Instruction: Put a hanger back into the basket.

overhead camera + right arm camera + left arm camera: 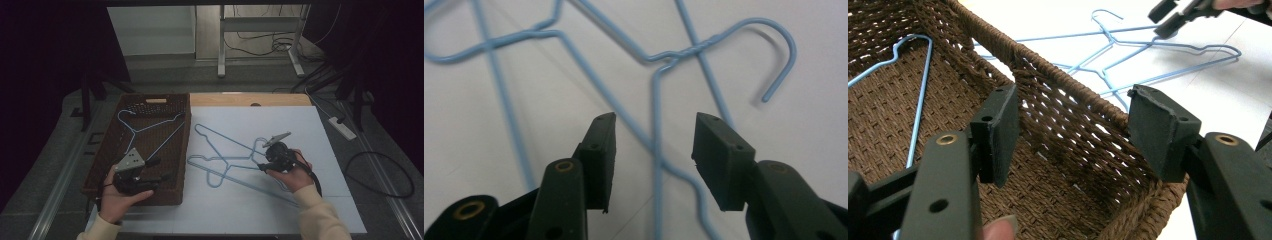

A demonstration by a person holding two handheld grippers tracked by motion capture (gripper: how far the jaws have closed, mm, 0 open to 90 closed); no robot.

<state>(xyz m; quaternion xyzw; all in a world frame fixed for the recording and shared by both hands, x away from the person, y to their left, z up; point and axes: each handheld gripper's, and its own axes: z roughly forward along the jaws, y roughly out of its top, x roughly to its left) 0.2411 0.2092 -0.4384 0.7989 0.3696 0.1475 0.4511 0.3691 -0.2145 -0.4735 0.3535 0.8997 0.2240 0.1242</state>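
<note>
A brown wicker basket stands at the table's left, and one blue wire hanger lies flat inside it. Two more blue wire hangers lie crossed over each other on the white sheet. My left gripper hovers open over the basket's near right corner, nothing between its jaws. My right gripper is open just above the crossed hangers. In the right gripper view its jaws straddle a wire below a hanger's twisted neck and hook, without touching it.
The white sheet covers the table to the right of the basket. A bare wooden strip shows at the far edge. Beyond the table are a metal stand, floor cables and a power strip.
</note>
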